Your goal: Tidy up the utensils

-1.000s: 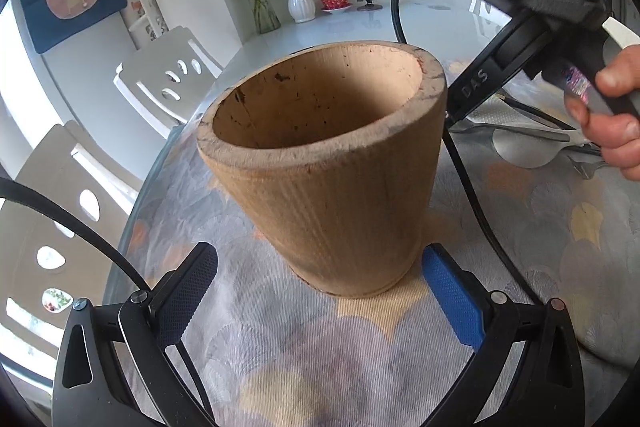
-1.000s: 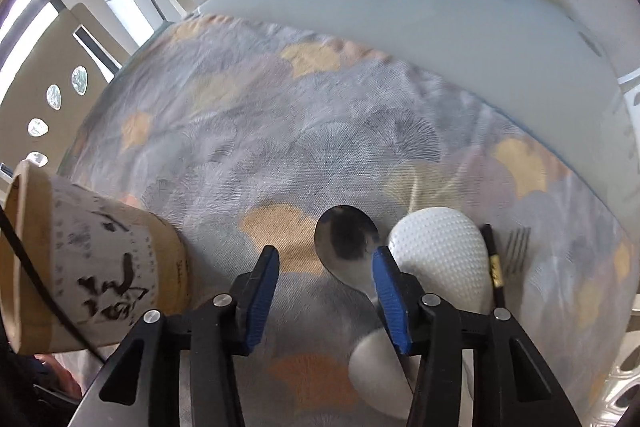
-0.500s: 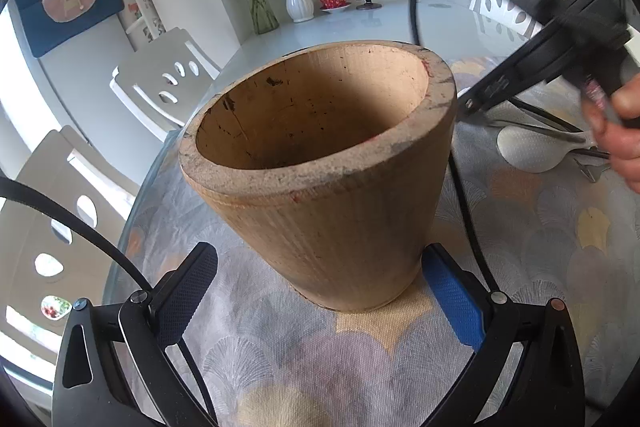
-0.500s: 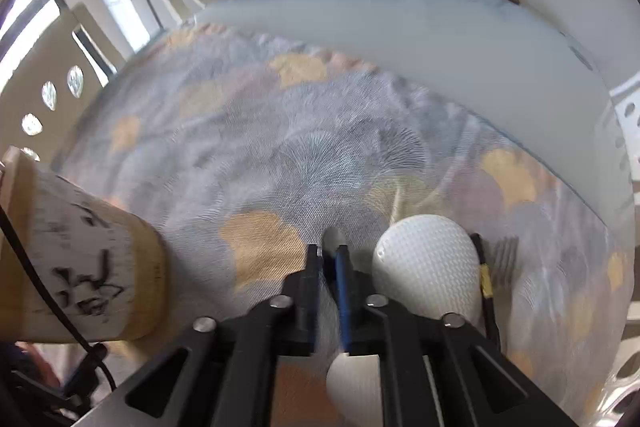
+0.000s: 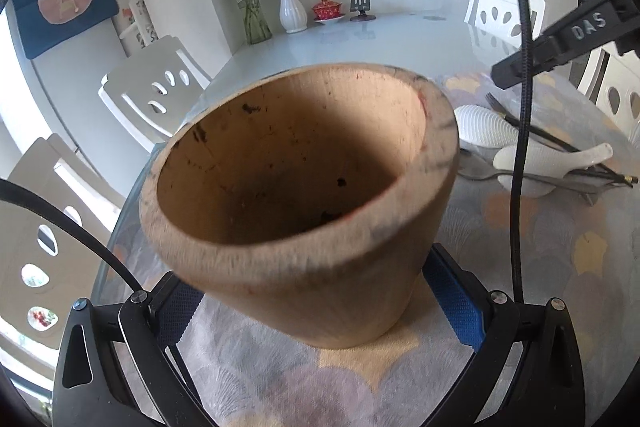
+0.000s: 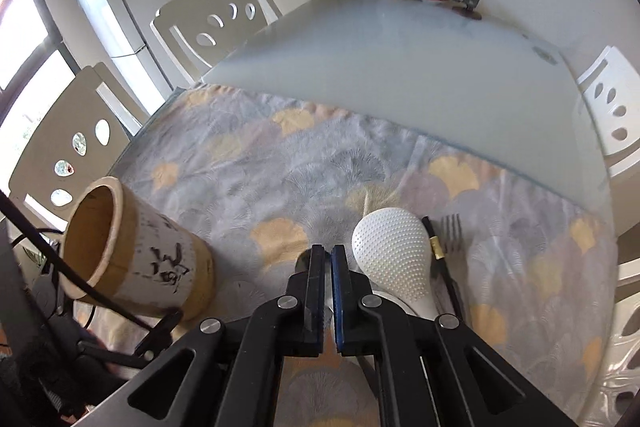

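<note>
Since the earlier frames the thick-walled tan wooden cup (image 5: 304, 227) had tipped from upright to leaning, mouth turned toward the utensils, and the right gripper (image 6: 327, 259) had just been closing, its blue pads coming together where the grey metal spoon (image 6: 302, 259) lay.

Now the pads stood nearly touching, a sliver of grey between them and the dark bowl peeking just left of the fingertips. I judged the spoon pinched at its neck. The left wrist view showed no spoon at that gripper's tip, so whether it had left the grey-and-yellow leaf-patterned cloth (image 6: 280, 167) I could not tell.

The left gripper (image 5: 314, 303) had its pads against the cup low on either side – a grip, judging by the lean. The cup's base edge rested on the cloth.

The spoon should handle as light, stiff and slick. Polished steel on a narrow neck would tend to swivel in the pads, so a firm pinch close to the bowl seemed right. The cup looked matte and rough-grained, with black ink characters on its pale outer face – rigid, not fragile, easy for textured pads low on its taper.

Still on the cloth lay the white dimpled plastic rice paddle (image 6: 392, 255), black chopsticks (image 6: 436, 251), a metal fork (image 6: 452, 231) and a glossy white ceramic spoon (image 5: 552, 163), which looked chippable.
</note>
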